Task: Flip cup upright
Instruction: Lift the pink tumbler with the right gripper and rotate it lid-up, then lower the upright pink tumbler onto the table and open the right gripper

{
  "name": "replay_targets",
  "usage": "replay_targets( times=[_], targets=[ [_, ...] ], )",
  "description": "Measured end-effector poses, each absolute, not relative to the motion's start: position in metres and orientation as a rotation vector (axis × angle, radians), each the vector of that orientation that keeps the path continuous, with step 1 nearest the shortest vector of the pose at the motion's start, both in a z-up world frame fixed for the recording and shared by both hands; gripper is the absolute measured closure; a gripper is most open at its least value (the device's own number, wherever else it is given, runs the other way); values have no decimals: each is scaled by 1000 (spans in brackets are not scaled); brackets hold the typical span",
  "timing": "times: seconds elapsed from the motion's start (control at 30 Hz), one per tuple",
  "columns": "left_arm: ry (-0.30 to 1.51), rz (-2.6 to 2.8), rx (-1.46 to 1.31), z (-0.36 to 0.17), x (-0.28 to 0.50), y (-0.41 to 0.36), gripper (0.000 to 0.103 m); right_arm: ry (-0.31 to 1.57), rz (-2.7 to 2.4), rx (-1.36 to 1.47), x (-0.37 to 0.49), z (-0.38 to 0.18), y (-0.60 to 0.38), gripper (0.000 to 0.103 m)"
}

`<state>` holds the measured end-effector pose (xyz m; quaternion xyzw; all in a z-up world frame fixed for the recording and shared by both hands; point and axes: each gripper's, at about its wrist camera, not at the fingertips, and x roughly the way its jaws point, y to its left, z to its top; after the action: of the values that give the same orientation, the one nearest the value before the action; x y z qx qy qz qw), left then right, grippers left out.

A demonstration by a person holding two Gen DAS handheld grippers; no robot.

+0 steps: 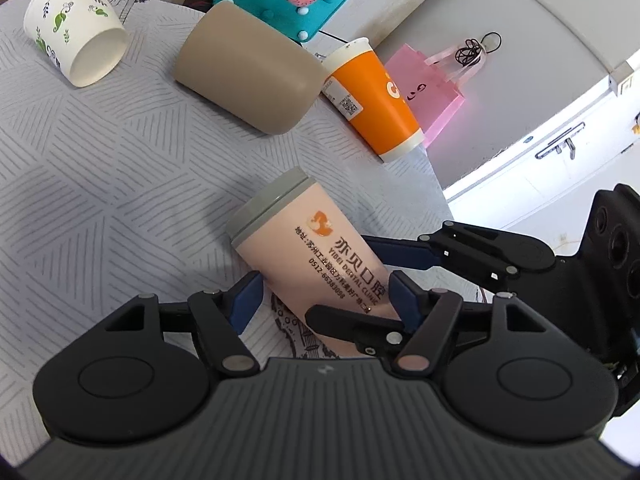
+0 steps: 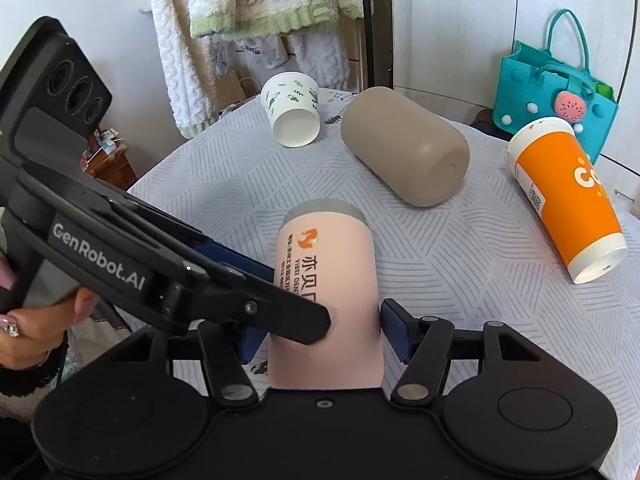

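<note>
A pink cup (image 1: 304, 236) with a grey rim and orange print lies on its side on the grey patterned tablecloth (image 1: 100, 184). It also shows in the right wrist view (image 2: 328, 276). My left gripper (image 1: 324, 296) has its blue pads on both sides of the cup's lower body, touching it. My right gripper (image 2: 320, 330) also straddles the cup's lower end, pads close to its sides. The right gripper's fingers (image 1: 404, 256) cross behind the cup in the left wrist view. The left gripper's fingers (image 2: 240, 268) reach in from the left in the right wrist view.
Three other cups lie on their sides: a white leaf-print paper cup (image 2: 292, 112), a tan cup (image 2: 404, 148) and an orange cup (image 2: 568, 204). A teal felt bag (image 2: 556, 88) stands at the back right. A pink bag (image 1: 428, 88) lies beyond the table edge.
</note>
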<state>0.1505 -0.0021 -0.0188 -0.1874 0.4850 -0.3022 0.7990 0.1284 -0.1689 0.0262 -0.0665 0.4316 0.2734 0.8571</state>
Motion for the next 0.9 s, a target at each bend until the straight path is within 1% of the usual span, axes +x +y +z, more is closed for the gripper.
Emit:
replay_targets(
  times=[0.23,0.37,0.43,0.57,0.67,0.77,0.9],
  targets=[
    [1037,-614,-457,-24,148,-4,31,900,584,-99,129,24,-174,37],
    [1084,-615,-550,-37,154,-6,20,876,570,-38,128,22,-181,37],
    [1076,-609,-565,-37,155,-5,20,854,562,-31,122,21,-180,37],
    [1037,-593,-535,-33,154,-5,27,840,571,-26,118,21,-181,37],
    [1003,-602,-522,-31,152,-3,29,822,586,-11,118,22,-186,38],
    [905,-592,-496,-21,143,0,37,784,605,-29,115,23,-188,38],
    [818,-589,-433,-7,136,-1,40,722,620,-64,109,25,-185,38]
  ],
)
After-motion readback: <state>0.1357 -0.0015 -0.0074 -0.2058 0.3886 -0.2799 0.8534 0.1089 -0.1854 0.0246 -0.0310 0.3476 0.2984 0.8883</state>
